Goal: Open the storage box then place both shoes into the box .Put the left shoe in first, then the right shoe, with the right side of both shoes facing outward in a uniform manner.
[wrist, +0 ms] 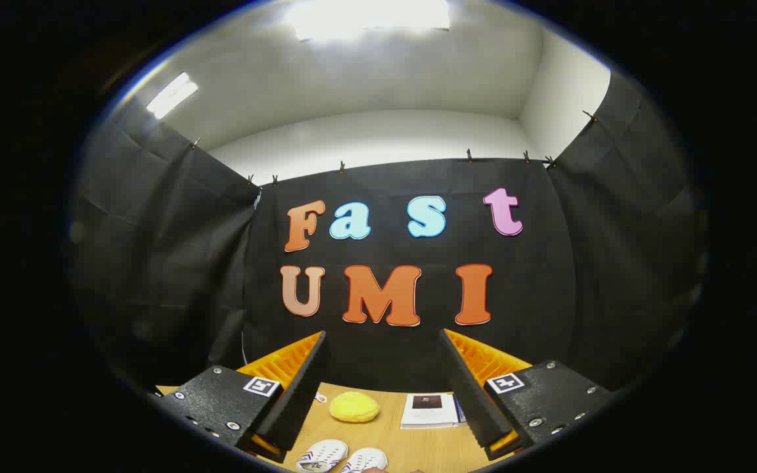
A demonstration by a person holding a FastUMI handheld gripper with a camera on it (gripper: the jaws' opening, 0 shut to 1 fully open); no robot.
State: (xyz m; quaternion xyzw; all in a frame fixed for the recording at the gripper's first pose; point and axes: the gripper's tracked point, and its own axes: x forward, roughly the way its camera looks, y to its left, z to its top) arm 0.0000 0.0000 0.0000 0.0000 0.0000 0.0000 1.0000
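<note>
My gripper [384,348] is held high above the wooden table [405,443], its two fingers spread wide apart with nothing between them. Far below, between the fingers, two small white shoes lie side by side: one with red and blue stripes [322,455] and a second one [365,459] just to its right. Only their upper parts are visible. The gripper is well clear of both shoes.
A yellow rounded soft object [354,406] lies on the table beyond the shoes. A white booklet or card [428,410] lies flat to its right, near the right finger. Black cloth walls close the booth on three sides.
</note>
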